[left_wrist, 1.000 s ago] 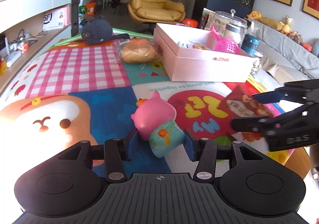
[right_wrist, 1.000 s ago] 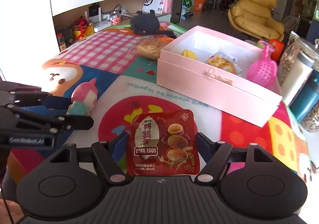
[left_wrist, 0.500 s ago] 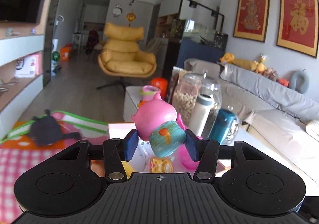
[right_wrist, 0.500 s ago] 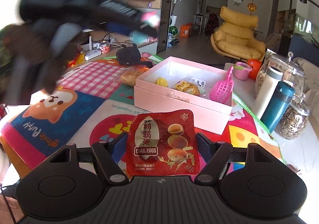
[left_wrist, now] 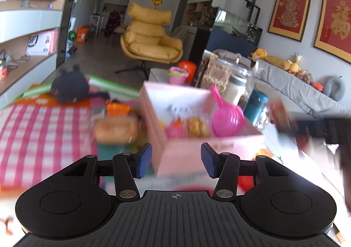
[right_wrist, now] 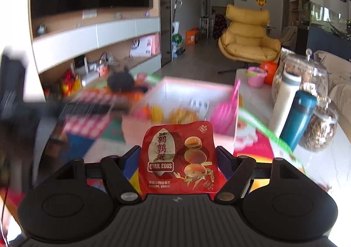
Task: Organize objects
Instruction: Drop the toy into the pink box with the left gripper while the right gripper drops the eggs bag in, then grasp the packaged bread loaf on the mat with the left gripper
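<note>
Two grippers show in these views. The left gripper (left_wrist: 176,160) has its blue pads (left_wrist: 143,160) standing apart with nothing between them, and its jaws are closing at this moment; it points at the near corner of the open pink cardboard box (left_wrist: 210,143) on the colourful patchwork play mat (left_wrist: 43,124).

Inside the box, in the left wrist view, lie a pink perforated plastic scoop (left_wrist: 227,117) leaning against the far right side, a blurred yellow-orange snack packet (left_wrist: 197,127) and a small pink and orange toy (left_wrist: 174,129) near the front wall. Just left of the box, on the mat, sits a bread roll in clear wrap (left_wrist: 117,129), and further back a dark grey plush toy (left_wrist: 69,87).

The right gripper (right_wrist: 177,163) pinches a red foil pouch printed QUAIL EGGS (right_wrist: 178,159) by its two side edges, the pouch standing upright between the blue pads (right_wrist: 131,162). The pouch hangs just in front of the box, whose near wall (right_wrist: 133,126) is blurred.

To the right of the box stand a white bottle with a grey cap (right_wrist: 285,102), a teal insulated flask (right_wrist: 299,115) and a glass jar of nuts (right_wrist: 320,128), close together on the white tabletop (right_wrist: 324,163). A yellow leather armchair (right_wrist: 249,39) sits well behind.
</note>
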`<state>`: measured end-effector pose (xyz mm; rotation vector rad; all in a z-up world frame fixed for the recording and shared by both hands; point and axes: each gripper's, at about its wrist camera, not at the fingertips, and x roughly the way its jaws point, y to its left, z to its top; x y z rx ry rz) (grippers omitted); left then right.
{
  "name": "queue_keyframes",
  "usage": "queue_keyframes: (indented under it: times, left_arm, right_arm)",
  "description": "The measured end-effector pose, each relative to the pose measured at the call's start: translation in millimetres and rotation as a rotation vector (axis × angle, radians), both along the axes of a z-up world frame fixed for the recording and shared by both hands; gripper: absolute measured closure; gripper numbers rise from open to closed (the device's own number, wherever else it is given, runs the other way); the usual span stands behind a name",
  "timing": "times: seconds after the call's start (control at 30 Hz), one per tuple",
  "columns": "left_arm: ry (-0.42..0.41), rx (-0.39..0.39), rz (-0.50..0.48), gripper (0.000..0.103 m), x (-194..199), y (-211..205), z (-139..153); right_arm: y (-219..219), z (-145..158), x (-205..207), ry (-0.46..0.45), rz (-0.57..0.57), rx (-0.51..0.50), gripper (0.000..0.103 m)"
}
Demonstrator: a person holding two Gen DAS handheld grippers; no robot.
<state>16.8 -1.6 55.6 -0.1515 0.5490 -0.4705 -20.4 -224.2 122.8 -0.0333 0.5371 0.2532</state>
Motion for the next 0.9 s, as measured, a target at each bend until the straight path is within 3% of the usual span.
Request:
queue_keyframes:
  times: [0.1, 0.13, 0.2, 0.27, 0.4, 0.6, 0.77, 0.9]
  left_arm:
    - [0.034, 0.006, 0.005, 0.049, -12, 11, -13]
    - [0.043, 0.015, 0.014, 0.049, -14, 15, -17]
    - [0.067, 0.028, 0.045, 0.049, -14, 25, -22]
    - [0.079, 0.028, 0.071, 0.049, -17, 37, -26]
    - [0.087, 0.009, 0.109, 0.049, -18, 59, -33]
    - [0.063, 0.017, 0.097, 0.049, -2, 57, -28]
    - [-0.016, 0.058, 0.094, 0.049, 32, 46, -7]
    - [-0.045, 0.050, 0.096, 0.049, 81, 45, 8]
  right_arm:
    - [11, 35, 56, -0.036, -0.063, 0.002, 0.030]
    - [17, 43, 75, -0.042, -0.067, -0.006, 0.025]
    - [26, 50, 108, -0.061, -0.112, -0.038, 0.012]
    - [30, 46, 121, -0.054, -0.152, -0.048, 0.012]
    - [27, 9, 93, 0.003, -0.106, 0.026, 0.012]
    - [40, -59, 30, 0.009, -0.045, -0.036, 0.003]
    - [52, -95, 25, 0.068, -0.011, -0.050, 0.003]
    - [51, -103, 24, 0.073, -0.017, -0.026, 0.001]
